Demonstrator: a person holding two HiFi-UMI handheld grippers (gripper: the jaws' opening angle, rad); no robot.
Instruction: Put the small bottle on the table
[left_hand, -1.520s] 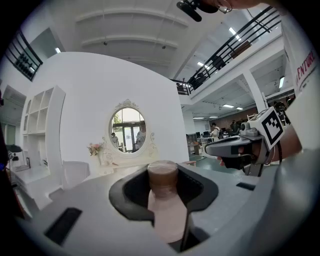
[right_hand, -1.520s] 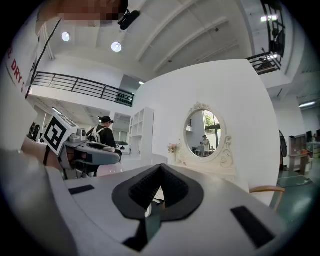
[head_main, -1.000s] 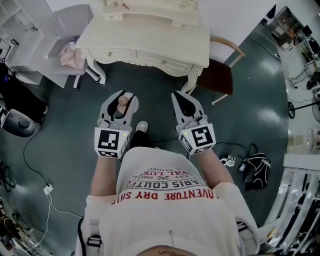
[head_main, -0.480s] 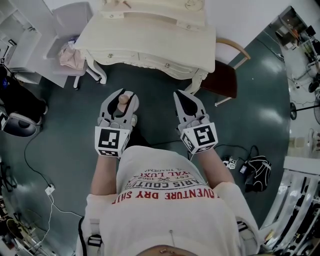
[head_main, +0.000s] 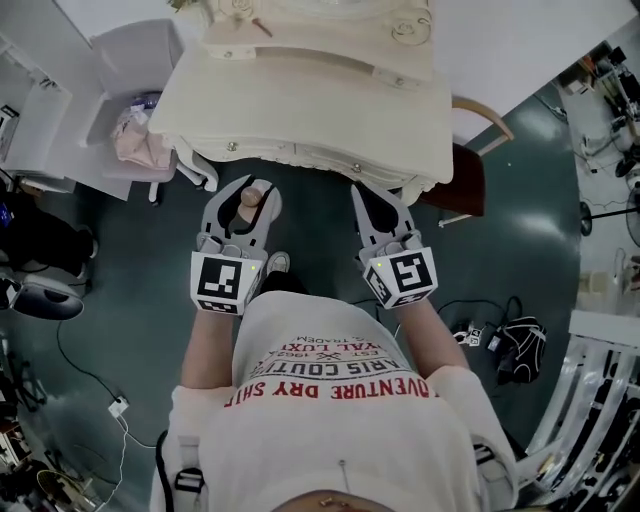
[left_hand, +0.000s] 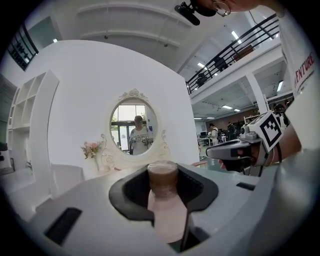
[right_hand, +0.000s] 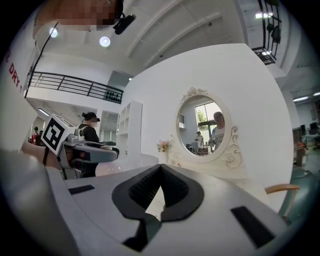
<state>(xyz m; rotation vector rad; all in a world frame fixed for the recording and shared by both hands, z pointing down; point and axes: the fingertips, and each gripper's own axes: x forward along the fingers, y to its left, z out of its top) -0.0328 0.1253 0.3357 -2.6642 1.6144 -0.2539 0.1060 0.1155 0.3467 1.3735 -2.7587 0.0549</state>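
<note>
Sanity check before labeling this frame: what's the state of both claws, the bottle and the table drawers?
left claw: shut on small bottle
small bottle: capped, carried, not yet set down
right claw: shut, empty
table drawers: closed

T-shirt (head_main: 330, 385), lower center of head view, red print upside down: "VENTURE DRY SH", "ARIS COUTU", "EST 1962". Upper right of left gripper view, same shirt: "ENTURE". Cubes on left gripper (head_main: 250, 188) & right gripper (head_main: 373, 196): b/w square codes, no letters.
</note>
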